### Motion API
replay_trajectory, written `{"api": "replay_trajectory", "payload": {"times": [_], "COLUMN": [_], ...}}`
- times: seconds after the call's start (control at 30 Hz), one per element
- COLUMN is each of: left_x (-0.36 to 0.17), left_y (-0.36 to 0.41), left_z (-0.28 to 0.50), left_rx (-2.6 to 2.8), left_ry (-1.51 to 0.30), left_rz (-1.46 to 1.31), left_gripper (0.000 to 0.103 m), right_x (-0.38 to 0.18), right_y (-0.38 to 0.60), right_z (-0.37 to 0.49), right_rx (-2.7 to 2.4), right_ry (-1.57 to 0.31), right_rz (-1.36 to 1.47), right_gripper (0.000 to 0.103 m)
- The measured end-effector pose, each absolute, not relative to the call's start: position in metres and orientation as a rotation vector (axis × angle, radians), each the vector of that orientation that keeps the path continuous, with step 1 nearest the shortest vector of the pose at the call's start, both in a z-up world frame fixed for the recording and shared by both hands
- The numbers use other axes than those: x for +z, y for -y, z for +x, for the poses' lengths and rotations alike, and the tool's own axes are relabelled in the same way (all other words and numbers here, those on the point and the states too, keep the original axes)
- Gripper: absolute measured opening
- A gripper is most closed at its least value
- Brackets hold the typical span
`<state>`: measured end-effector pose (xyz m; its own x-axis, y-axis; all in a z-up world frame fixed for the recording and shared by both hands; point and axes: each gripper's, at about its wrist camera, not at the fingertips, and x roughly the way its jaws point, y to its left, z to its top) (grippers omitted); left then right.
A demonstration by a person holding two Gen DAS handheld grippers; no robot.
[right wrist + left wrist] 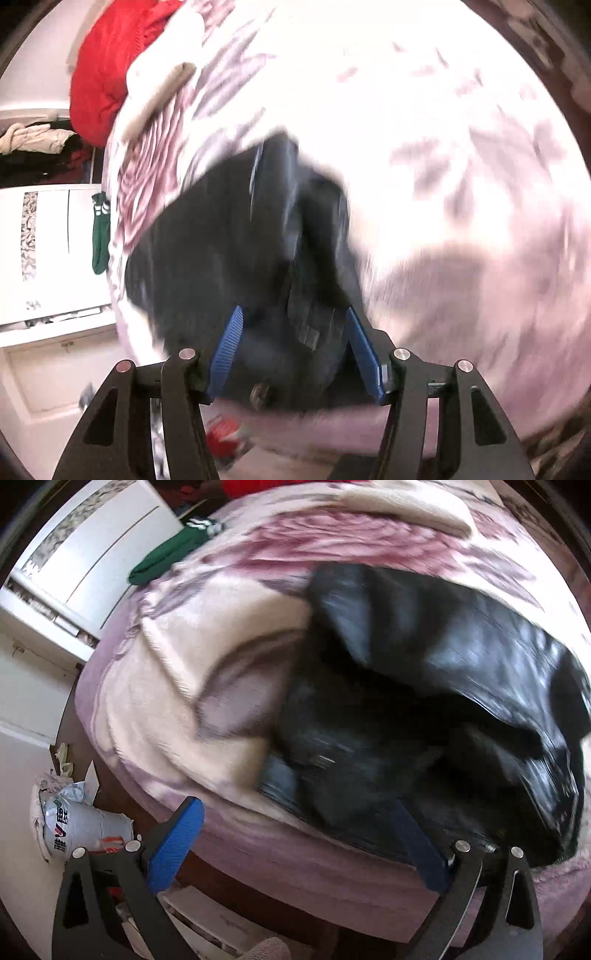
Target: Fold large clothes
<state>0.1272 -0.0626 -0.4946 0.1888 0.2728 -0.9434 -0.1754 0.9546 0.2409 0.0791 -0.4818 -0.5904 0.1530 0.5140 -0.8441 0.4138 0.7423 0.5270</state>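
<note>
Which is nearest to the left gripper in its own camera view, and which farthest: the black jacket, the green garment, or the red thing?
1. black jacket, right at the left gripper, right side.
2. green garment, upper left, at the bed's edge.
3. red thing, top edge, farthest.

Black jacket (424, 701) motion-blurred in both views, folds and seams unreadable. Left gripper (299, 834): right pad partly behind jacket hem. Right gripper (295, 343): can't tell if jaws pinch cloth. Bedspread (461, 184) overexposed, pattern smeared.
</note>
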Motion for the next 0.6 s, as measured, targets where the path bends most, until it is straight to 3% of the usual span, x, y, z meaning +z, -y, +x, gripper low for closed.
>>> {"api": "replay_trajectory", "payload": {"times": [0.03, 0.1, 0.13, 0.23, 0.33, 0.43, 0.5, 0.6], "left_x": [-0.503, -0.513, -0.517, -0.512, -0.499, -0.491, -0.495, -0.511], "left_y": [0.076, 0.098, 0.111, 0.145, 0.176, 0.211, 0.247, 0.291], "left_z": [0.129, 0.127, 0.126, 0.119, 0.112, 0.105, 0.099, 0.097], "left_rx": [0.305, 0.292, 0.291, 0.294, 0.28, 0.202, 0.12, 0.038], "left_ry": [-1.377, -1.426, -1.444, -1.455, -1.45, -1.448, -1.459, -1.475], "left_rz": [0.099, 0.118, 0.124, 0.157, 0.156, 0.067, 0.035, 0.066], "left_gripper": [0.103, 0.103, 0.103, 0.103, 0.103, 0.103, 0.103, 0.102], "right_x": [-0.596, -0.615, -0.623, -0.666, -0.687, -0.659, -0.639, -0.624], "right_y": [0.493, 0.493, 0.488, 0.477, 0.492, 0.515, 0.542, 0.594], "right_z": [0.089, 0.122, 0.135, 0.163, 0.174, 0.177, 0.17, 0.157], "right_rx": [0.117, 0.176, 0.209, 0.157, 0.201, 0.304, 0.35, 0.371], "right_ry": [-1.462, -1.465, -1.477, -1.591, -1.696, -1.712, -1.684, -1.665], "right_rz": [0.802, 0.77, 0.72, 0.515, 0.612, 0.626, 0.644, 0.655], "right_gripper": [0.058, 0.041, 0.036, 0.034, 0.041, 0.054, 0.07, 0.077]}}
